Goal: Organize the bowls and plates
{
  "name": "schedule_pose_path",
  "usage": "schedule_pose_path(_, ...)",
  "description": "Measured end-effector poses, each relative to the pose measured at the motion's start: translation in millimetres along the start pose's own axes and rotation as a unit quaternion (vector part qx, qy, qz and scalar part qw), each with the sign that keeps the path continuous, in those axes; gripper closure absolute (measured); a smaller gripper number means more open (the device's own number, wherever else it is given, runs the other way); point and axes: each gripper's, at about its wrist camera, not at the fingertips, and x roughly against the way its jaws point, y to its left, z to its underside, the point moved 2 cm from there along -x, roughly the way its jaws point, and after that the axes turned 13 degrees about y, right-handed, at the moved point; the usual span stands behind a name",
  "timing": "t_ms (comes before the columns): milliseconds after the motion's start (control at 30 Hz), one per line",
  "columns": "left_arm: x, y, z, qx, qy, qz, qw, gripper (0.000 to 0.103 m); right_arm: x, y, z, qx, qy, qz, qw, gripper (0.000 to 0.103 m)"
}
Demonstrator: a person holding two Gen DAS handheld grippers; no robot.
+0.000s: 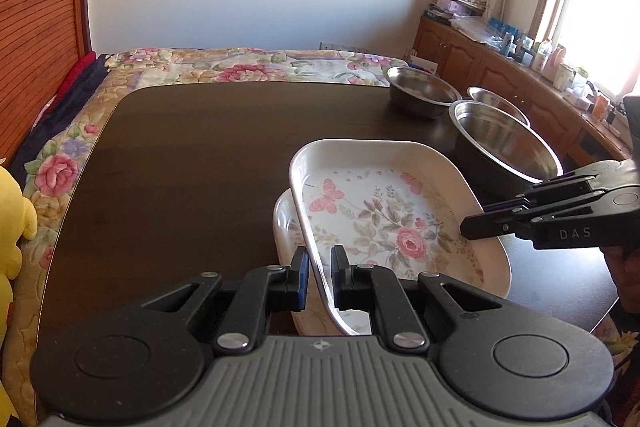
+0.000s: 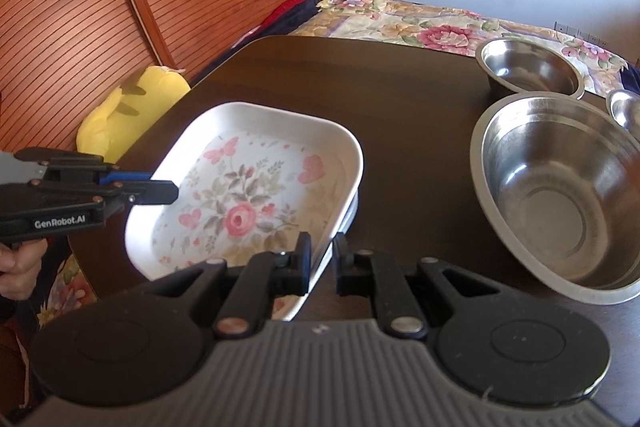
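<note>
Both tools grip one floral plate: the left tool clamps its left rim, the right tool its right rim. The plate sits tilted over a second plate on the worktop, near three steel bowls.

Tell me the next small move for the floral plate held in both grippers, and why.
Probably lower it straight down and square it onto the second plate beneath. The left gripper and right gripper each clamp a rim of the floral plate, which sits tilted and offset over the lower one, whose rim pokes out on one side. Release only once it nests.
</note>
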Motion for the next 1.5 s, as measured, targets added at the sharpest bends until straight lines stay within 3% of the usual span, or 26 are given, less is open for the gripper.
schedule_pose_path(1333, -4.8, -1.6, 3.6, -0.009, -0.017, -0.041, 0.9990, 0.090, -5.7, 7.4, 3.2, 0.001, -0.033, 0.022, 0.999, 0.087)
schedule_pose_path(1433, -2.2, -5.8, 2.1, -0.010, -0.023, -0.038, 0.9990, 0.085, -2.3, 4.3, 4.2, -0.004, -0.040, 0.021, 0.999, 0.087)
schedule_pose_path(1500, -0.5, -9.9, 0.1, -0.013, -0.027, -0.035, 0.9989, 0.074, 1.0, 0.6, 6.0, -0.010, -0.047, 0.018, 0.999, 0.087)
